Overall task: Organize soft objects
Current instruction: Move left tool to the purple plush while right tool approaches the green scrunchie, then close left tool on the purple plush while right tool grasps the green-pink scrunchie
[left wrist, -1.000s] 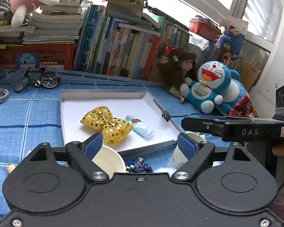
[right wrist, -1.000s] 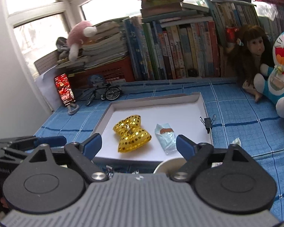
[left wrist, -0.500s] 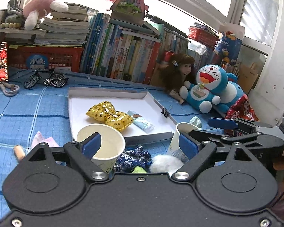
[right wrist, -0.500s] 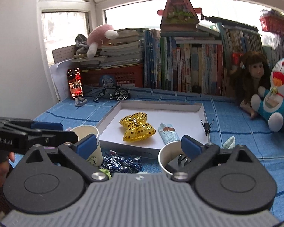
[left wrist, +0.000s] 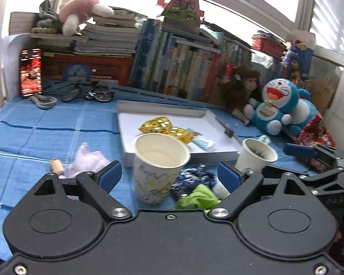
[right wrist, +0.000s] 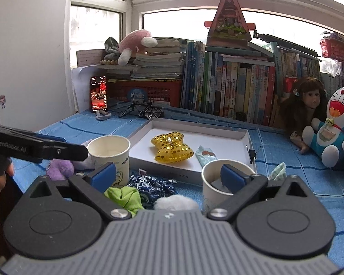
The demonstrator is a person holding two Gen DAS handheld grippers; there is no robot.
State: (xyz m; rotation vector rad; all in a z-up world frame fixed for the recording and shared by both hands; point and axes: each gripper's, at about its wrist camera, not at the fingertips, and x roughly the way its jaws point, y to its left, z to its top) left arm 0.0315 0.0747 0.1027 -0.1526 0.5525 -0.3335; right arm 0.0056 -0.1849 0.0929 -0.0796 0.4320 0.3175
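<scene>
My left gripper (left wrist: pixel 168 176) is open, and an empty paper cup (left wrist: pixel 159 160) stands between its blue pads without touching them. Just right of that cup lie a green cloth (left wrist: pixel 198 198) and a dark blue patterned cloth (left wrist: pixel 193 178). A pale pink plush (left wrist: pixel 87 160) lies left of it. My right gripper (right wrist: pixel 168 175) is open wide over the green cloth (right wrist: pixel 123 196), the blue cloth (right wrist: pixel 151 184) and a white fluffy ball (right wrist: pixel 175 202). Behind them, a white tray (right wrist: pixel 217 135) holds a gold sequin bow (right wrist: pixel 172 149) and a light blue packet (right wrist: pixel 205 157).
A second paper cup (right wrist: pixel 227 181) with dark items inside stands at the right fingertip. A purple plush (right wrist: pixel 59 169) lies by the left gripper (right wrist: pixel 39 146). A doll (right wrist: pixel 307 105), a blue cat plush (right wrist: pixel 337 126), books, a red basket, a toy bicycle (right wrist: pixel 142 111) and a lit phone (right wrist: pixel 98 94) line the back.
Both grippers have drawn back from the tray and sunk lower. The two cups and the pile of cloths have come into view in front. The right gripper has rolled level and its jaws stand wider.
</scene>
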